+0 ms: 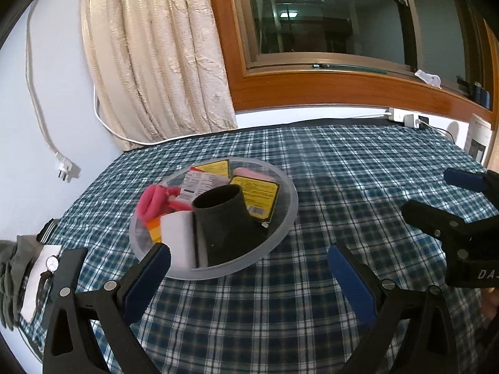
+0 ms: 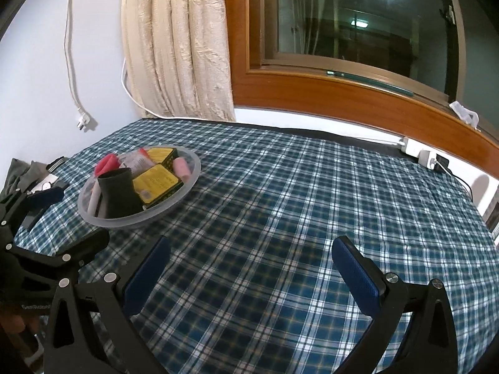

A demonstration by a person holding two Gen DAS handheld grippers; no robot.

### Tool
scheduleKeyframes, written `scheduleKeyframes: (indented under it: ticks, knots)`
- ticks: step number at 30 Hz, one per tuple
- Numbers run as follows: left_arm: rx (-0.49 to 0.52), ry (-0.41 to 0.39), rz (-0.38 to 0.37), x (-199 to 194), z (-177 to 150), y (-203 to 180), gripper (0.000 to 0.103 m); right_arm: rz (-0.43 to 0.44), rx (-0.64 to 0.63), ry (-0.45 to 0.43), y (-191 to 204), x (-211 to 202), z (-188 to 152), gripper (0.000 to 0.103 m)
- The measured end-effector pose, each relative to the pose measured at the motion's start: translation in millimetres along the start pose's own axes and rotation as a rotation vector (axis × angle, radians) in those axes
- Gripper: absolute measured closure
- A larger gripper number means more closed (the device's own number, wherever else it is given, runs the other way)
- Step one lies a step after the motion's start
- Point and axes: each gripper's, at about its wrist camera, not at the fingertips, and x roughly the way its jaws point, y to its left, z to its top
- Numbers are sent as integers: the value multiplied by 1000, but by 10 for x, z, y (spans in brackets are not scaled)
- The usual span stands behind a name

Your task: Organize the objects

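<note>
Both views are evenly lit from overhead; ceiling lamps reflect in the dark window point(image 1: 327, 15) at upper right. A soft shadow falls on the cloth point(image 2: 280, 202) right of the bowl point(image 1: 280, 227). Focus is fairly sharp mid-frame. Fisheye bends the window frame, and the corners go black.

Wide bare checked cloth point(image 2: 280, 205) right of filled bowl point(image 2: 190, 180), clutter point(image 1: 34, 268) apparently crowding left edge.
</note>
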Motion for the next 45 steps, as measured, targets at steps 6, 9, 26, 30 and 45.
scheduleKeyframes:
  ticks: [6, 9, 26, 30, 45]
  knots:
    - [-7, 0, 9, -12, -9, 46, 1, 16, -27, 6, 89, 10, 7, 0]
    - [-19, -3, 14, -25, -29, 103, 1, 20, -45, 4, 166, 9, 28, 0]
    - [-155, -9, 116, -80, -231, 848, 1, 202, -159, -10, 976, 181, 332, 0]
    - [-207, -7, 155, -89, -287, 1104, 1, 278, -173, 2, 1163, 272, 348, 0]
    - [-236, -2, 170, 48, -384, 1396, 1, 193, -219, -13, 1449, 461, 354, 0]
